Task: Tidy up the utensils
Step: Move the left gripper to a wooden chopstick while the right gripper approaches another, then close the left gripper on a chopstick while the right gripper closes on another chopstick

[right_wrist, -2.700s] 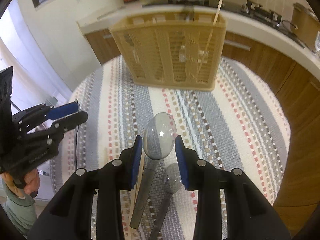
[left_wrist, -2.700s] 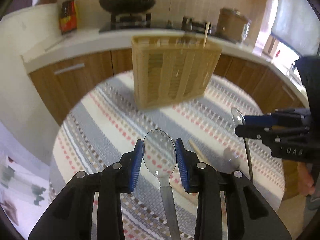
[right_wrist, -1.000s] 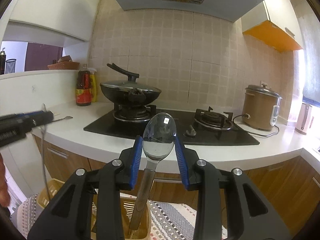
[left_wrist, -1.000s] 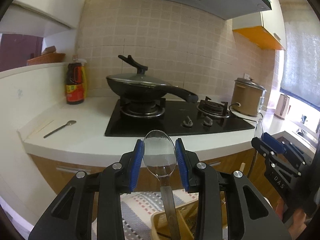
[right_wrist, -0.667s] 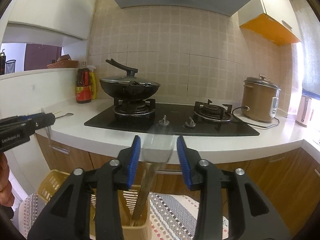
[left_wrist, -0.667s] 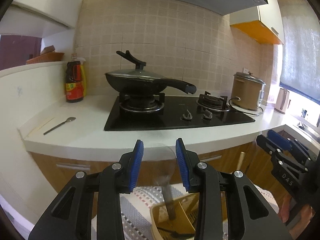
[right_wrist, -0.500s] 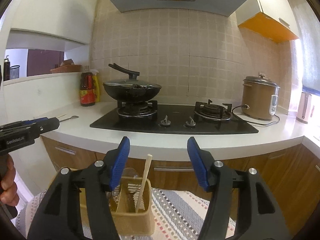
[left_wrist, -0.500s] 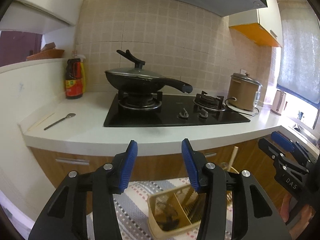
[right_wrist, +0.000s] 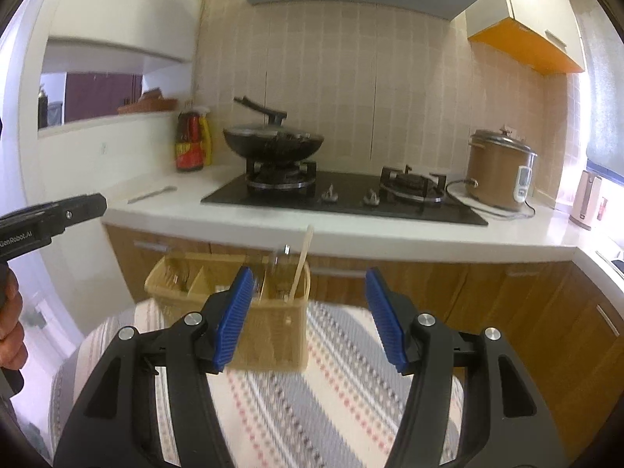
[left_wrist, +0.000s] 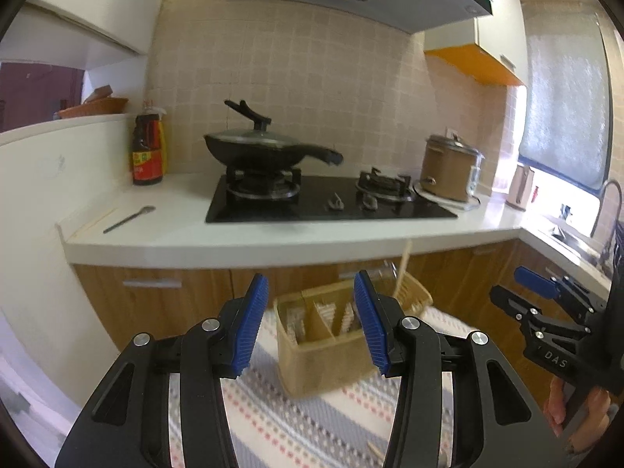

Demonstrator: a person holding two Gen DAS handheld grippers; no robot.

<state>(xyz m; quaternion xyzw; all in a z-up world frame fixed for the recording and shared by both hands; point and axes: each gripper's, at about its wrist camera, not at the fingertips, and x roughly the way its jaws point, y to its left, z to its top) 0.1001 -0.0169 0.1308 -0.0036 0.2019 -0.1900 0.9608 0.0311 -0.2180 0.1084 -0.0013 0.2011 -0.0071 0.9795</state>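
A tan slatted utensil holder [left_wrist: 331,347] stands on the striped round table [left_wrist: 296,425], with dividers inside; it also shows in the right wrist view [right_wrist: 269,331]. A wooden chopstick [right_wrist: 302,261] and clear spoons stand in it. My left gripper [left_wrist: 310,321] is open and empty, above and in front of the holder. My right gripper [right_wrist: 310,316] is open wide and empty, above the holder's right end. The other gripper shows at the right edge of the left wrist view [left_wrist: 546,312] and at the left edge of the right wrist view [right_wrist: 50,214].
Behind the table runs a white counter [left_wrist: 273,241] with wooden cabinets [right_wrist: 487,296], a black hob with a lidded wok [left_wrist: 265,152], a sauce bottle [left_wrist: 147,152], a rice cooker [right_wrist: 499,171] and a spoon [left_wrist: 128,218]. A chopstick end [left_wrist: 376,448] lies on the table.
Both grippers let go of their clear spoons, which dropped into the holder. Both grippers have opened wider and drawn back and up from the holder.
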